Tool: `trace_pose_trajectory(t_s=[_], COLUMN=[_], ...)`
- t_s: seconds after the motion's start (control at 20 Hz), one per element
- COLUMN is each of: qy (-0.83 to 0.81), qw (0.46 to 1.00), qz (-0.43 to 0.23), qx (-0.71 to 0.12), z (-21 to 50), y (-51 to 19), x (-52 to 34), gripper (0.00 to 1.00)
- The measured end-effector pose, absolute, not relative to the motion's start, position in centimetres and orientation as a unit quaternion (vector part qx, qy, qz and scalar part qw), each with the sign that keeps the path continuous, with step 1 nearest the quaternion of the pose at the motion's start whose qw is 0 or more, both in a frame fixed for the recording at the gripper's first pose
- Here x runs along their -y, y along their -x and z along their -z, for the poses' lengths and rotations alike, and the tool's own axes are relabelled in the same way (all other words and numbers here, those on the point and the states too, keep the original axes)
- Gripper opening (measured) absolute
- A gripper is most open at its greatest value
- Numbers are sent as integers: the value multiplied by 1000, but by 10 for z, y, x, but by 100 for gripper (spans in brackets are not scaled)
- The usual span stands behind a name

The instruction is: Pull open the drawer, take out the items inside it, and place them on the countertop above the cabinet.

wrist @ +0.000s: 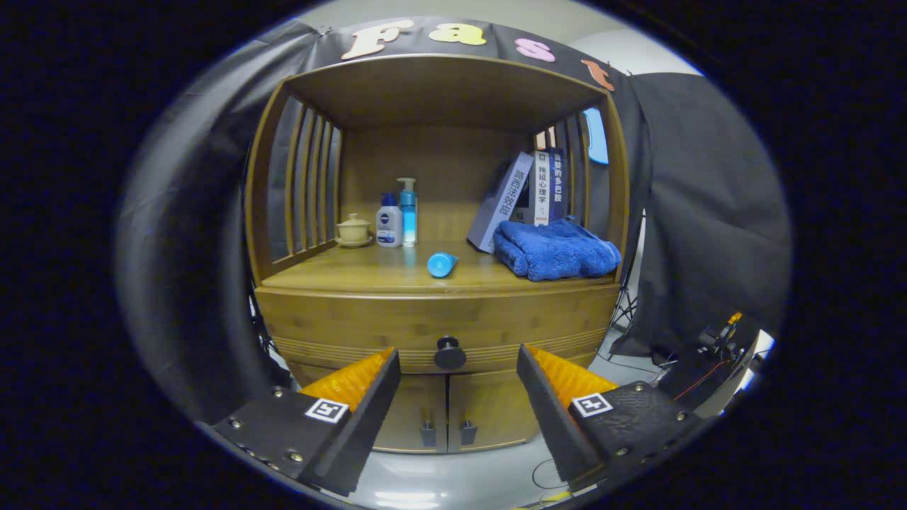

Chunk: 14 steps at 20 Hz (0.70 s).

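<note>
A wooden cabinet stands ahead of me. Its drawer [368, 327] is closed, with a round black knob [450, 352] at the middle of its front. My gripper [458, 361] is open, and the knob sits between the two fingertips but farther off, not touched. The countertop [368, 273] above the drawer carries a blue tube [442, 264] lying near its front edge and a folded blue towel [554, 249] to the right of it. The inside of the drawer is hidden.
At the back of the countertop stand a small lidded cup [353, 230], two bottles [397, 216] and several leaning books [528, 191]. Slatted side walls and a roof enclose the countertop. Two lower doors [446, 414] sit under the drawer. Cables and equipment [716, 340] lie on the floor at right.
</note>
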<state>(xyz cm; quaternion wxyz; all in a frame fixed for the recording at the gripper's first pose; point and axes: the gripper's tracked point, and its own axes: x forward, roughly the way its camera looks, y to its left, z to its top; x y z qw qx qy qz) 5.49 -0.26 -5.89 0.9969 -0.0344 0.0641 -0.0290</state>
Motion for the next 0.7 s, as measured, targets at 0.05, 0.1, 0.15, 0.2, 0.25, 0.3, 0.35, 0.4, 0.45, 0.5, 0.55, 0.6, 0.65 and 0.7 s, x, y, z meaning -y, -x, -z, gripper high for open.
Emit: trace_pose_trajectory(t_s=[0.05,0.1,0.15,0.2,0.25,0.3,0.35,0.4,0.45,0.5,0.55,0.6,0.65,0.7], qy=[38,40,44,45,41,34,28,22,18,14,13,13,10,5], qw=[997,997,997,998,998,999,999,1000,1000,1000,999,999,999,999], qz=[21,18,16,15,14,10,9,14,18,24,28,33,37,38], qx=[-64,-63,-59,-52,-44,-33,-23,-15,-6,3,8,13,19,26], z=[53,48,41,32,23,15,5,0,-7,-12,-15,-16,-19,-22], y=[-49,-45,-40,-36,-33,-29,-26,-23,-18,-13,-7,-4,1,3], x=[-3,-4,-5,-6,-7,-10,-12,-9,-5,-2,1,3,6,6], gripper=[99,99,99,99,99,99,99,99,99,99,99,99,99,99])
